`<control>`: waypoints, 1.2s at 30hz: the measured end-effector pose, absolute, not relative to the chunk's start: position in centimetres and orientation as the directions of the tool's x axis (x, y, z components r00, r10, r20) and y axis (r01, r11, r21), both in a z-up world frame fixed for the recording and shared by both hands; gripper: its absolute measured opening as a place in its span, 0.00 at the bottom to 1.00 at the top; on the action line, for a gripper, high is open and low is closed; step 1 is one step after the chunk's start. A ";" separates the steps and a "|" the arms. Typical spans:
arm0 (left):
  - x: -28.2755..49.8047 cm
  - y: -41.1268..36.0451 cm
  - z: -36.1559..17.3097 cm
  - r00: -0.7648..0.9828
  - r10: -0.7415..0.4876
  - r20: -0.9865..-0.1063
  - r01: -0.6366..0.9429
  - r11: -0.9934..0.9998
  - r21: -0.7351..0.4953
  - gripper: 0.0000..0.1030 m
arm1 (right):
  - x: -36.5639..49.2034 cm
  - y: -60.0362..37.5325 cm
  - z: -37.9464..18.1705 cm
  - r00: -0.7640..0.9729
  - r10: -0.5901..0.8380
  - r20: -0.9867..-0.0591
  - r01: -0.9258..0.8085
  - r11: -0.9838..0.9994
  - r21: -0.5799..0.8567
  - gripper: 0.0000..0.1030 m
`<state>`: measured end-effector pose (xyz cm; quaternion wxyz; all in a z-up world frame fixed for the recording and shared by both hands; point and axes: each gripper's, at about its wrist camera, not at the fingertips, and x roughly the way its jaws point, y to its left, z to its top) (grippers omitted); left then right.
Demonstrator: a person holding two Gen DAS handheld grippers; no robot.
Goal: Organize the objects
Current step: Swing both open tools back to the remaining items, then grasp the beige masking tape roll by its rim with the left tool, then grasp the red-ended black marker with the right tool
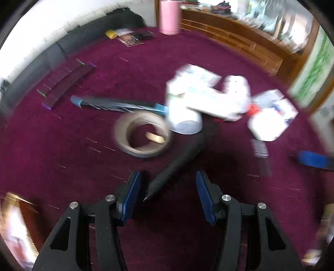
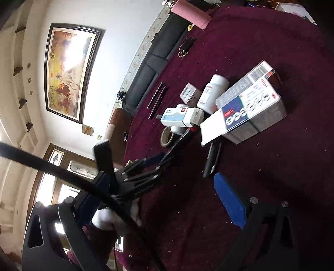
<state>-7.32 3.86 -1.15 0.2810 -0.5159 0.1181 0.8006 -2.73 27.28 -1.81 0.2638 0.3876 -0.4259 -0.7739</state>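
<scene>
A black pen [image 1: 179,160] lies slanted on the maroon cloth [image 1: 62,150]. My left gripper [image 1: 168,175] is open astride the pen's tip end, its blue pads [image 1: 131,191] clear of the pen. Just beyond lie a brown tape roll [image 1: 125,135], a blue-handled black tool [image 1: 112,104] and a blurred pile of white boxes and bottles [image 1: 208,100]. My right gripper [image 2: 161,179] stands wide open with nothing in it. In the right wrist view the left gripper [image 2: 160,160] reaches toward the pen [image 2: 183,137] beside the tape roll [image 2: 167,136].
A big printed box [image 2: 256,104], a white bottle [image 2: 213,91], a long white box [image 2: 183,116] and a flat black device [image 2: 211,160] lie close together. A pink cylinder [image 1: 170,16] and a clear stand [image 1: 64,83] sit farther back. A black strap [image 2: 62,173] crosses the right wrist view.
</scene>
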 end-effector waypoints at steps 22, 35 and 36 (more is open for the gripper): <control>-11.5 4.8 -1.3 -0.523 0.067 -0.850 -0.409 -0.894 0.181 0.15 | -4.2 24.5 -2.3 -0.528 -0.713 -0.463 0.104 -0.595 0.797 0.98; -7.7 -0.9 1.2 -0.488 0.224 -0.844 -0.391 -0.920 -0.018 0.06 | -6.2 16.8 0.1 -0.450 -0.542 -0.709 0.198 -0.835 0.513 0.64; -6.8 -1.3 1.9 -0.492 0.245 -0.836 -0.395 -0.918 -0.036 0.06 | -6.4 16.1 0.0 -0.448 -0.513 -0.733 0.200 -0.856 0.477 0.62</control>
